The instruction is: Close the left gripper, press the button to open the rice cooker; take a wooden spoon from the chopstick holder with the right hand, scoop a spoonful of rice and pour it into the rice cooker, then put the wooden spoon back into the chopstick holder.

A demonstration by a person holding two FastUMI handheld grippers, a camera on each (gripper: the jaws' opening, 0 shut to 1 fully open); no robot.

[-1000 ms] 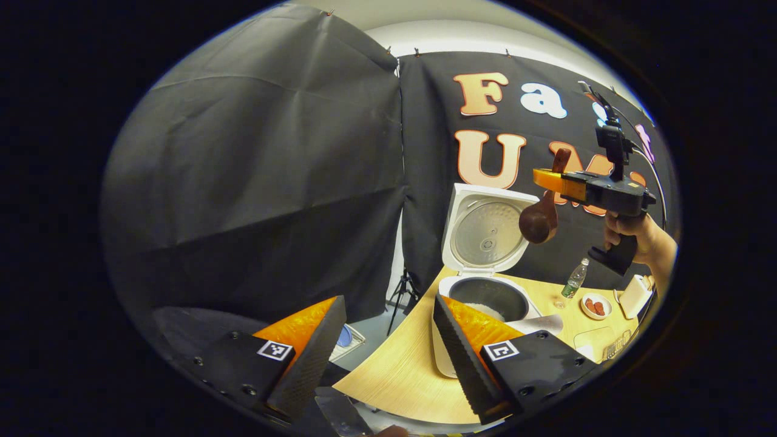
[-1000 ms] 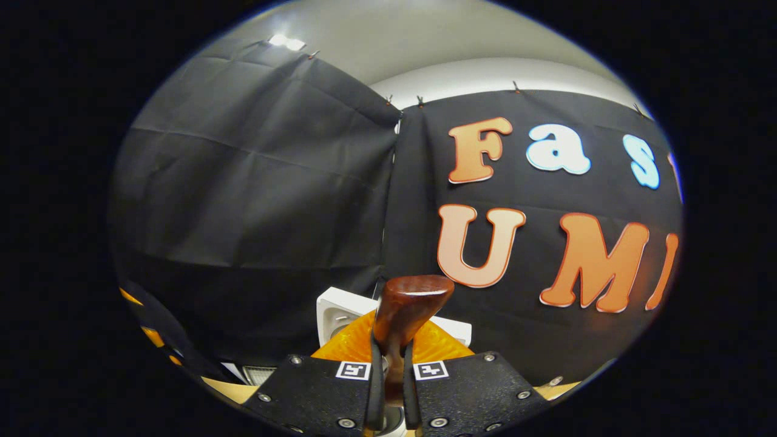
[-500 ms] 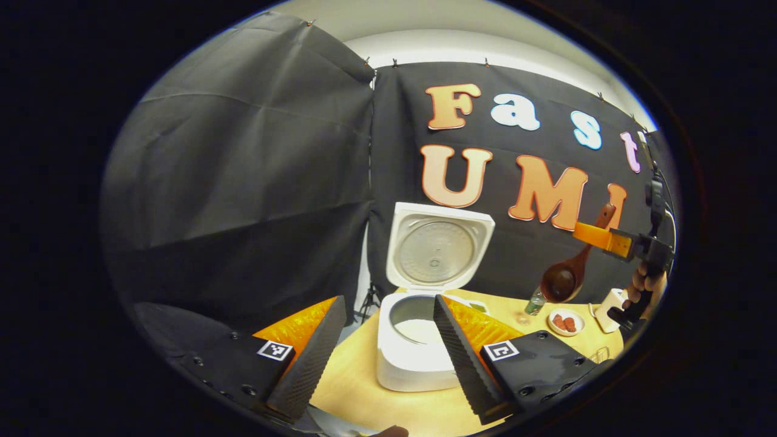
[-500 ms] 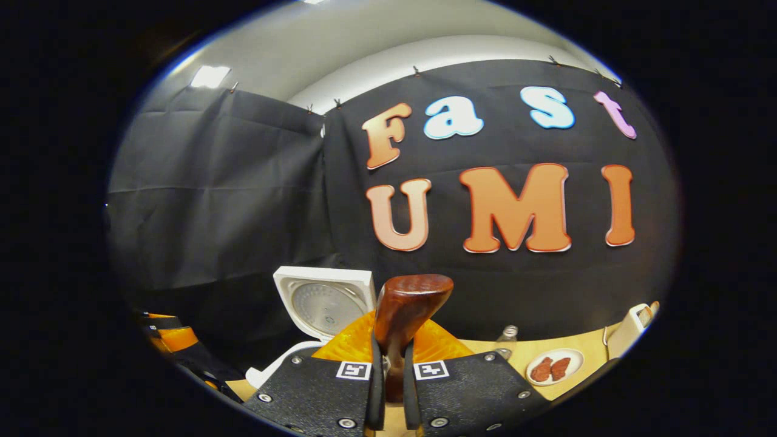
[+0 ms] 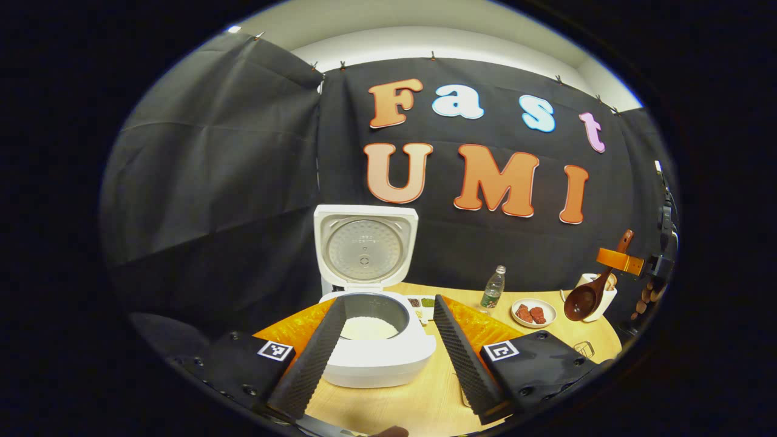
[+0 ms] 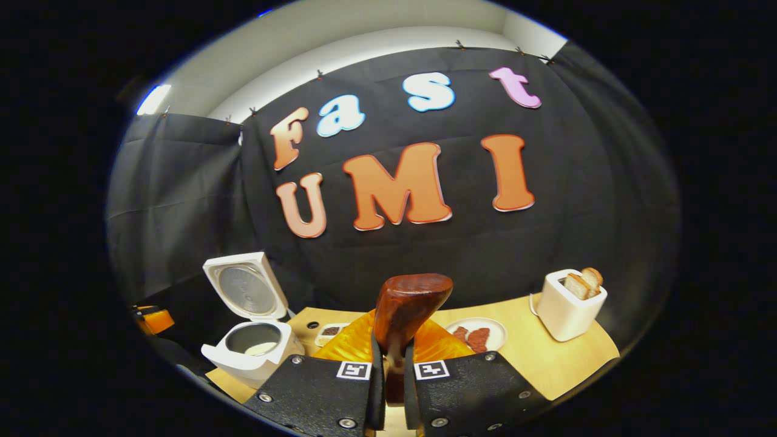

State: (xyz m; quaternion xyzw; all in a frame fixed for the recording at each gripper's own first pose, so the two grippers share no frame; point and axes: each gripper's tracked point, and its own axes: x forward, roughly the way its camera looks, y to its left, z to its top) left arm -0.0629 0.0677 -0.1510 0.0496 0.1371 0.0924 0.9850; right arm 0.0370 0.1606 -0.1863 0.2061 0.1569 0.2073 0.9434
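A: Where's the wooden spoon (image 5: pixel 587 290) right now?

B: Up in the air at the right end of the bench (image 5: pixel 388 403), clamped by its handle in the right gripper (image 6: pixel 388 364), whose jaws are closed tight on it. In the left gripper view its bowl hangs low, right in front of a white holder (image 5: pixel 602 296) standing there, and its long axis slants, handle end up and to the right, bowl down and to the left

A: And that holder is the chopstick holder?

B: I'd judge so, though at that size I can't be sure. Whether there's rice in the bowl I can't tell either

A: So what does the return turn on?

B: The spoon has to drop into that opening just behind and below it, so the right hand, which is beside it, is the one to do it. The rice cooker (image 5: pixel 376 340) lies well to the left, lid up, white rice showing in the pot

A: The left gripper (image 5: pixel 383 358)?

B: Jaws spread wide, holding nothing, looking straight at the cooker. The bottle (image 5: pixel 493 287) and a small plate (image 5: pixel 533 312) stand between cooker and spoon
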